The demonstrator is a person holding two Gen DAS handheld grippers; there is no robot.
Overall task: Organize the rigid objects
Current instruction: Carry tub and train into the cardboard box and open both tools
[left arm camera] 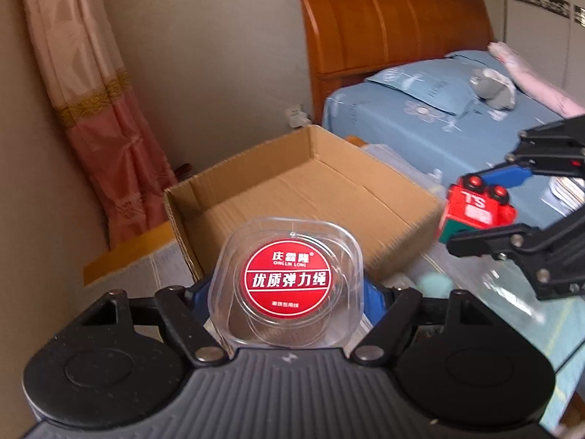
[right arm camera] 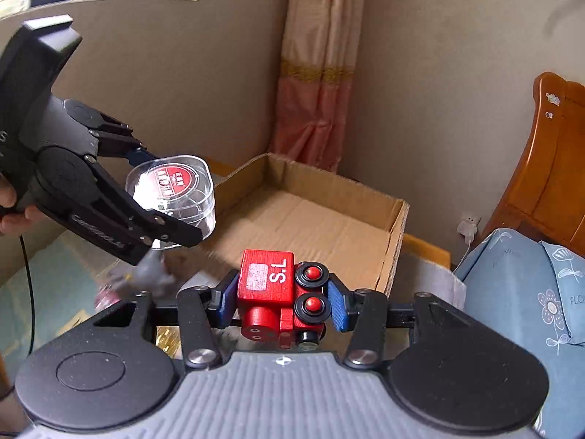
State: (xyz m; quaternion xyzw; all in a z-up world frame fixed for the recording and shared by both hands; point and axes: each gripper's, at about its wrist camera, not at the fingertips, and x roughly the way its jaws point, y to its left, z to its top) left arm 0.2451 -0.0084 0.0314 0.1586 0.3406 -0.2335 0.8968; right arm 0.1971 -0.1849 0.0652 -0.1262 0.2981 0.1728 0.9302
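Note:
My left gripper [left arm camera: 289, 292] is shut on a clear plastic case [left arm camera: 287, 285] with a round red label, held in the air in front of an open cardboard box [left arm camera: 292, 197]. From the right wrist the same case [right arm camera: 172, 190] shows between the left gripper's black fingers [right arm camera: 161, 226], at the box's left side. My right gripper [right arm camera: 281, 298] is shut on a red wooden toy train [right arm camera: 278, 292] with black wheels, its blue pads pressing both sides, held near the box's [right arm camera: 314, 219] front edge. The left wrist view shows the train [left arm camera: 475, 208] at the box's right side.
The box looks empty inside and stands on a low surface by the beige wall. A pink curtain [left arm camera: 95, 109] hangs behind it. A bed with blue bedding [left arm camera: 438, 117] and a wooden headboard [left arm camera: 384, 25] lies to the right. Blurred small items [right arm camera: 139, 278] lie on the table below the grippers.

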